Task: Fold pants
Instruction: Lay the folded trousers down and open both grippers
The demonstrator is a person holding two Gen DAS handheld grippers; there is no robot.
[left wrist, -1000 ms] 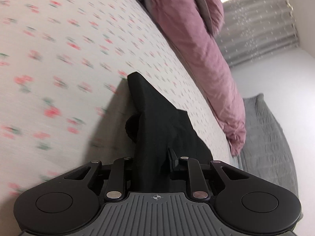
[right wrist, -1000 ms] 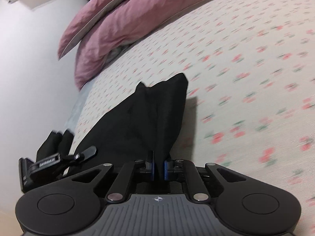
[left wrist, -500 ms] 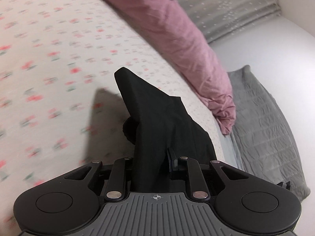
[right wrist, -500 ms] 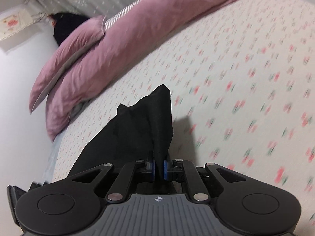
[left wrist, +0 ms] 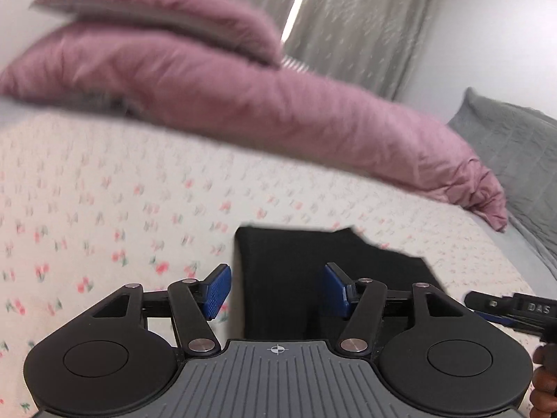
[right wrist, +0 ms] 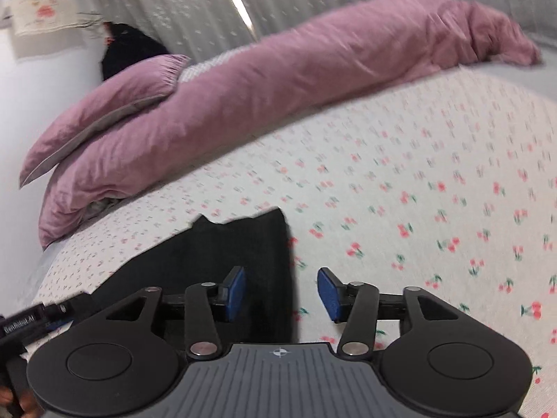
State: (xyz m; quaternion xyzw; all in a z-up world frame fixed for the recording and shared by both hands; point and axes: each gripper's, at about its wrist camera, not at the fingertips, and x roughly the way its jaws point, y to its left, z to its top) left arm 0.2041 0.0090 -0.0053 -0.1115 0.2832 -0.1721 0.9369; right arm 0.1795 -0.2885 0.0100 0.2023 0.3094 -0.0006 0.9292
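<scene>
Pants lie folded flat on the bed, just ahead of both tools. Left tool and right tool stand open, empty, one at each near corner of the fold.

one pants, two grippers

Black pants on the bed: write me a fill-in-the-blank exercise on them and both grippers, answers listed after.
1. The black pants lie on a bedspread printed with small ____.
2. Both the left gripper and the right gripper are ____.
3. The long duvet behind the pants is ____ in colour.
4. Each gripper's pads are ____ in colour.

Answers: cherries; open; pink; blue
</scene>
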